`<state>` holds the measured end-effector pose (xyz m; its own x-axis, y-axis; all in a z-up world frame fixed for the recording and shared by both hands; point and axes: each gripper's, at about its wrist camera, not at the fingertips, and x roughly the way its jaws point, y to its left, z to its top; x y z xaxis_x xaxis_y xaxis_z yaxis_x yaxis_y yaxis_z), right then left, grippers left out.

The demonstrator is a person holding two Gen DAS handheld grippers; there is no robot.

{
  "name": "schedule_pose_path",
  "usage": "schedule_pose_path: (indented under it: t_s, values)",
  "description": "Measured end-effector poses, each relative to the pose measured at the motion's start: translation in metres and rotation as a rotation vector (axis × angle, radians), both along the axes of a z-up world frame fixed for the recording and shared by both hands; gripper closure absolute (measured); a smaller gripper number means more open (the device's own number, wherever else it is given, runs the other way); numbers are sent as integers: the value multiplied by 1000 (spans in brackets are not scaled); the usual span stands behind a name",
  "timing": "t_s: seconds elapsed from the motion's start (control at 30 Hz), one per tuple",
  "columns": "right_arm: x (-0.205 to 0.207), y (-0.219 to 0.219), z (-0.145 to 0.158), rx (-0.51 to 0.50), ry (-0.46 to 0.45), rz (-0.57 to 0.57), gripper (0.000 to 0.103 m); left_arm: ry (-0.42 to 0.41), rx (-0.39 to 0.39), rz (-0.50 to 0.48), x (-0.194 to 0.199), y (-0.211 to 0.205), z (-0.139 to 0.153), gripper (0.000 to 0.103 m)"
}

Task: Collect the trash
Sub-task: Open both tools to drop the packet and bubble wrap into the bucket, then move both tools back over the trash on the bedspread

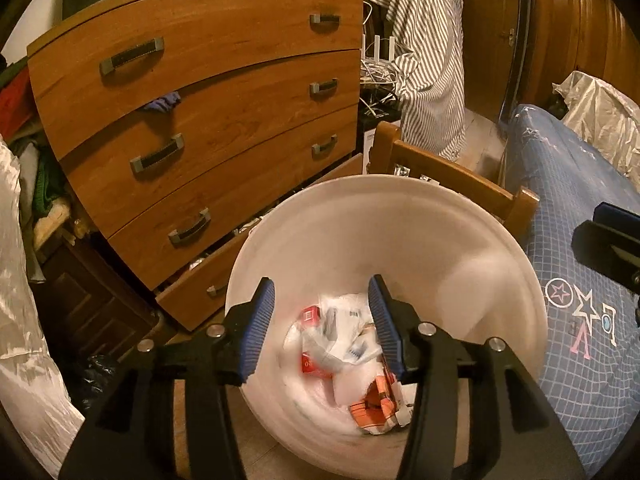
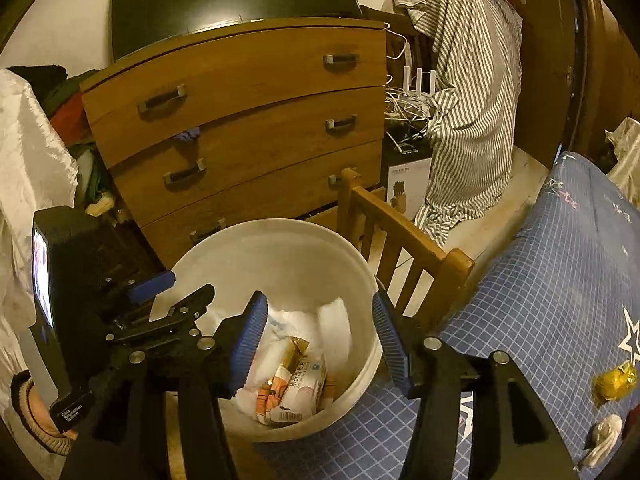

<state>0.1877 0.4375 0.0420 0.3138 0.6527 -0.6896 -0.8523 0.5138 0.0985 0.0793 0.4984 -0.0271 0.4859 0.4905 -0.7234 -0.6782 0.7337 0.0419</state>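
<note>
Your left hand-held gripper hangs over the white bin with its two blue pads spread apart and nothing between them. Your right hand-held gripper is likewise spread wide and empty, poised above the same bin.

The trash lies at the bottom of the bin. From the left wrist view you look straight down on crumpled white wrappers, a red packet and an orange-and-white carton. The right wrist view shows that heap from the side, and picks out one pale packet with printed characters leaning on the orange carton.

Only the right wrist view shows the two scraps left on the blue checked counter: one crumpled gold wrapper and one crumpled white wad, near each other and well apart from the bin. It also shows your left gripper from the side, just beside the bin's rim.

Both views show one wooden chair between bin and counter, and a chest of drawers behind. The left view shows four drawer fronts, the lowest pulled out.
</note>
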Motion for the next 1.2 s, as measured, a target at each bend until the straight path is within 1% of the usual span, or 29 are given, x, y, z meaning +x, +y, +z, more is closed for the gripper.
schedule_pose_path:
  t_s: [0.23,0.5,0.63,0.7,0.87,0.97,1.2]
  values:
    - [0,-11,-1,11,4,-3,47,3,-4,3,-2,-6,-2,56]
    - [5,-40,-3,36,6,-55,47,-10,-10,-9,-4,-24,1,56]
    - [9,-66,-3,77,2,-103,47,-23,4,-48,-2,-44,8,56]
    - [11,-79,-3,90,-2,-123,47,-27,-2,-59,0,-54,12,56]
    - [13,-107,-6,103,3,-159,47,-30,3,-95,7,-77,18,56]
    - [18,-127,-6,120,11,-186,47,-46,6,-127,7,-95,22,56]
    - [31,-175,-18,142,48,-264,46,-21,-38,-207,20,-131,12,56]
